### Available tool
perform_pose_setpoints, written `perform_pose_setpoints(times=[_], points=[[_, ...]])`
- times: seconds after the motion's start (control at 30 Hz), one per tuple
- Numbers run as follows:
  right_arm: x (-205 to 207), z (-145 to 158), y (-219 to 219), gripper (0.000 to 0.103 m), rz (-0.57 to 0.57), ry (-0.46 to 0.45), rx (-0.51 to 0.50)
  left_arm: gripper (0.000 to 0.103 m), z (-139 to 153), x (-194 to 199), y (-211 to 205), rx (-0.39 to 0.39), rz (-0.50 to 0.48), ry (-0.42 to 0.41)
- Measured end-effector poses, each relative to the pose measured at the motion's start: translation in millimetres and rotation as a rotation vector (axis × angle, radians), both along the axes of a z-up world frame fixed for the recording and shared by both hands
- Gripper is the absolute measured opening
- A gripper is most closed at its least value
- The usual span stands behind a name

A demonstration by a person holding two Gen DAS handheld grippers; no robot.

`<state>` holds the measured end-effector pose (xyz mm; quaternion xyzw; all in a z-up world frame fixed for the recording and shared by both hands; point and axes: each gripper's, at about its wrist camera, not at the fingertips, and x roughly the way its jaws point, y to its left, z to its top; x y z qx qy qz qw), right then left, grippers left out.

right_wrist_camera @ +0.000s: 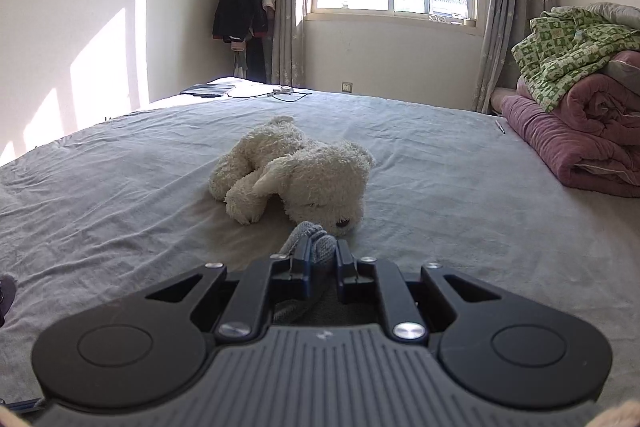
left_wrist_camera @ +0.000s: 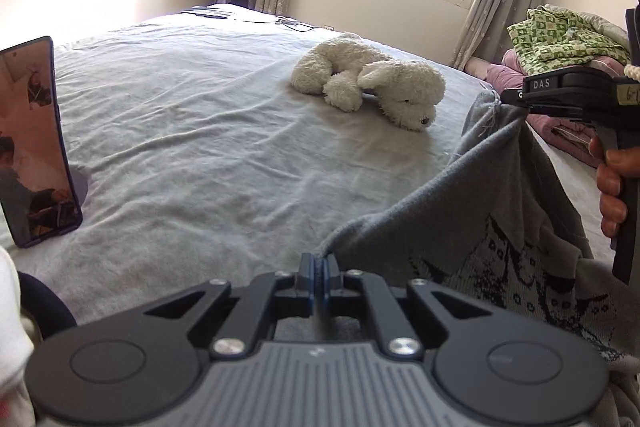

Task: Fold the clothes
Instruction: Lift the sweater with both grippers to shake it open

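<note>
A grey knit sweater (left_wrist_camera: 472,211) with a dark and white pattern hangs in the air between my two grippers, above the bed. My left gripper (left_wrist_camera: 319,269) is shut on one edge of the sweater at the bottom middle of the left wrist view. My right gripper (right_wrist_camera: 322,253) is shut on a bunched grey corner of the sweater (right_wrist_camera: 316,241). The right gripper also shows in the left wrist view (left_wrist_camera: 510,98), at the right, pinching the sweater's raised corner, with a hand on its handle.
A white plush dog (left_wrist_camera: 372,81) lies mid-bed on the grey sheet (left_wrist_camera: 180,131); it also shows in the right wrist view (right_wrist_camera: 296,175). A phone (left_wrist_camera: 34,143) stands upright at the left. Folded pink and green quilts (right_wrist_camera: 580,115) are stacked at the right. A window and curtains are behind.
</note>
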<state>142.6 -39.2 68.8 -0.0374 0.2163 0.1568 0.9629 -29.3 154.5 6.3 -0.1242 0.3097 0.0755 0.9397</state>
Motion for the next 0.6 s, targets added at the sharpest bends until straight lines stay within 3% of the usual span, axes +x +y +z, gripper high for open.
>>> perform_pose_setpoints(times=[0.2,0.4,0.53,0.6], points=[[31.2,-12.6,23.1,0.013,-0.008,0.052,0.020,0.004,3.4,14.4,8.1,0.018,0.056,0.001],[52.5,-30.1,36.5,0.014,0.013,0.161,0.017,0.008,-16.3,33.1,11.0,-0.024,0.045,0.158],[56.1,-39.1,28.8,0.026,0.037,0.256,0.075,0.014,-23.6,34.5,3.4,0.007,0.032,0.194],[53.6,-36.9,19.3,0.036,0.032,0.277,0.098,0.026,-21.2,33.7,0.4,0.013,0.023,0.196]])
